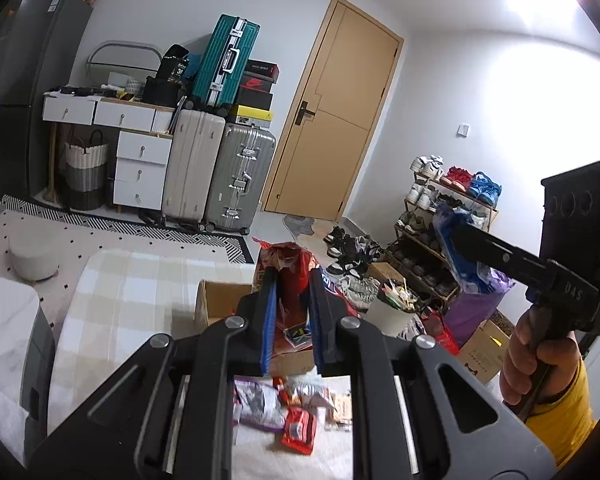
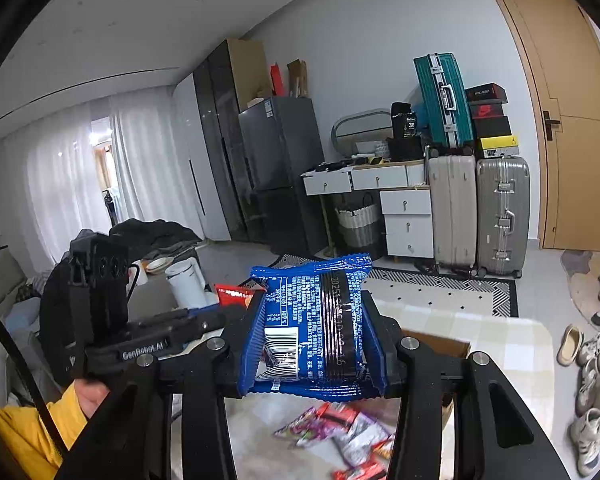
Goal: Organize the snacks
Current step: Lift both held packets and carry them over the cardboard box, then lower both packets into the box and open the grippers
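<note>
Evidently 2 light, crinkly, slippery packets are hanging above the table (image 2: pixel 512 344): the right gripper (image 2: pixel 312 336) is clamping the blue packet (image 2: pixel 312 320) across its middle, the left gripper (image 1: pixel 292 312) pinching the red packet (image 1: pixel 290 268).

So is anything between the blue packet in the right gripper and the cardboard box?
Nothing visible. The right gripper holds the blue packet up in the air; the open cardboard box lies just beyond and below it, with only bare tablecloth around.

Open air around both raised claws; cardboard box (image 1: pixel 220 300) ahead, snack packets (image 2: pixel 340 432) littering table (image 2: pixel 500 344) below.
</note>
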A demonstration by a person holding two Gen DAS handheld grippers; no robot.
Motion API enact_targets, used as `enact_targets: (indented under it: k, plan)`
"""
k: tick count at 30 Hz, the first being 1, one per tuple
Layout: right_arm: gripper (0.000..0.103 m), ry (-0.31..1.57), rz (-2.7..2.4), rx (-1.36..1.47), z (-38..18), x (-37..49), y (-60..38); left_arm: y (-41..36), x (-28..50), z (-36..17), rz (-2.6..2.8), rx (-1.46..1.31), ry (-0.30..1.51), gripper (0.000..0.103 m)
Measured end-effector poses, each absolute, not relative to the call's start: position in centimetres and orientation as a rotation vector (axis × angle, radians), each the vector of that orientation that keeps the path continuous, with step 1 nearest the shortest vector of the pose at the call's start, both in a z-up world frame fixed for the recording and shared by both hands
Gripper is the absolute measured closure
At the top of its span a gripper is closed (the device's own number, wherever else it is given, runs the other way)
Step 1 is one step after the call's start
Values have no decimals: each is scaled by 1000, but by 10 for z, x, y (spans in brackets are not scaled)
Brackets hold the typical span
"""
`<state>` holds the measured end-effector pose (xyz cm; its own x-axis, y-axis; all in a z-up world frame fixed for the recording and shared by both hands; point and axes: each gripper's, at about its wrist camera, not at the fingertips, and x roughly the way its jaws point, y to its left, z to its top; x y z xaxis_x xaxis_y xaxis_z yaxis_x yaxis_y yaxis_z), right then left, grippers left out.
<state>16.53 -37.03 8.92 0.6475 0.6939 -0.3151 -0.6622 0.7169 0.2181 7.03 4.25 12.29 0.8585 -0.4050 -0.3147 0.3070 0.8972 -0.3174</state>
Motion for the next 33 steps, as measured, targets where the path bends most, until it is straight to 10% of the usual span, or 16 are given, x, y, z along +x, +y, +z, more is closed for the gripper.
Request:
enact_targets:
  k: [11,33]
  plan:
    - [59,478,709,95,85,273,-349,31,162,123,-351,-255,436,91]
    - [59,821,639,131,-100,452,-341,-9,348,-34,-362,-219,679,91]
